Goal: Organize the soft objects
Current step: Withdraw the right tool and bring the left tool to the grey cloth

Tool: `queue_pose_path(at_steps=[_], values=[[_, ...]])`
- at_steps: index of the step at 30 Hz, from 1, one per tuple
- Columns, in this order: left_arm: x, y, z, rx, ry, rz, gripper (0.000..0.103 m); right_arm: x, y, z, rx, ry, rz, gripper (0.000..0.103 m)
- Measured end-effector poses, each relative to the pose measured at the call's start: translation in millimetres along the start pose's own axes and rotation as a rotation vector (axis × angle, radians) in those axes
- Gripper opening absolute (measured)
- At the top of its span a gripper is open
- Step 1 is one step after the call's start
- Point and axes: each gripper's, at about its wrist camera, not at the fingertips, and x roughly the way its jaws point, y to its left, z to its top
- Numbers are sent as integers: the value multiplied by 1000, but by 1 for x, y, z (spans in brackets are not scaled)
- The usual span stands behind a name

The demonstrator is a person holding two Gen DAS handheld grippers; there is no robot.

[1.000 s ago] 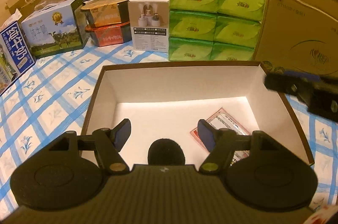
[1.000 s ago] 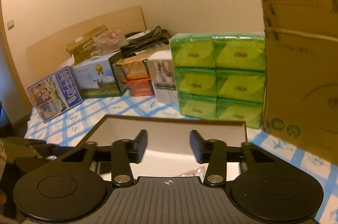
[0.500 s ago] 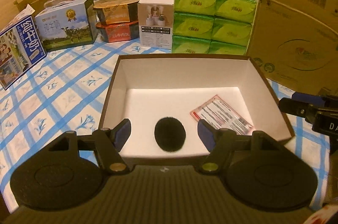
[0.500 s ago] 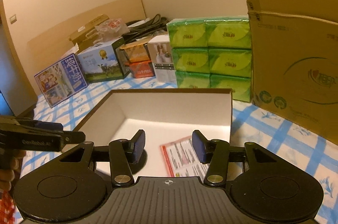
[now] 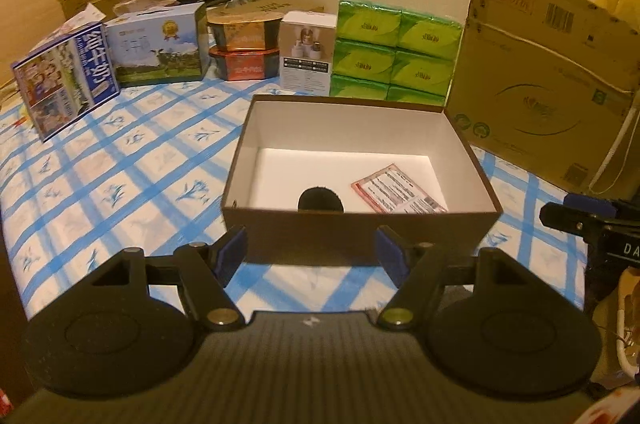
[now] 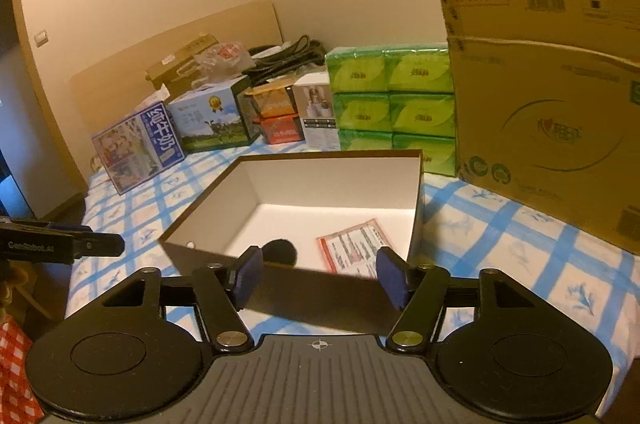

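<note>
Brown on the outside and white within, an open cardboard box (image 5: 360, 236) is sitting on the blue-checked cloth (image 5: 120, 184), and the task's soft thing, a round black pad (image 5: 321, 201), is lying on the box floor against the near wall. Just to its right in the same box, a red-edged printed packet (image 5: 398, 189) is lying flat, apart from the pad.

Nearer than the box, the left gripper (image 5: 312, 254) is hovering with its blue-padded jaws spread wide and gripping nothing. At the right of the box's near side, the right gripper (image 6: 318, 276) is also hanging wide open and empty, its jaws framing the near wall.

Along the far side, a stack of green tissue packs (image 5: 394, 54) is standing just behind the box, with a tall cardboard carton (image 5: 540, 84) leaning at the right and milk cartons (image 5: 66, 80) standing at the far left.
</note>
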Motion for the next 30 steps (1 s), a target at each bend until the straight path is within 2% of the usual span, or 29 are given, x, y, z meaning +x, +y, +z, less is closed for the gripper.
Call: queue_pose_path(at_steps=[7,13,18,22,30], values=[[-47,2,-31,-12,-26,19,69,-40,13,-21,7,1,25,68],[-72,2,-64,-50,-12,17,70,-66,23,-41,12,13,34,69],[-86,-3,-85,-75,8,9,70,-84,27,-60,19,31,35,69],[-99,-10,-102,-60,-2,19,70,-94,31,-73,17,52,43,69],[-107,-26,-131,-31,-3,-14,70,-98,41,-99,-11,104,53,69]])
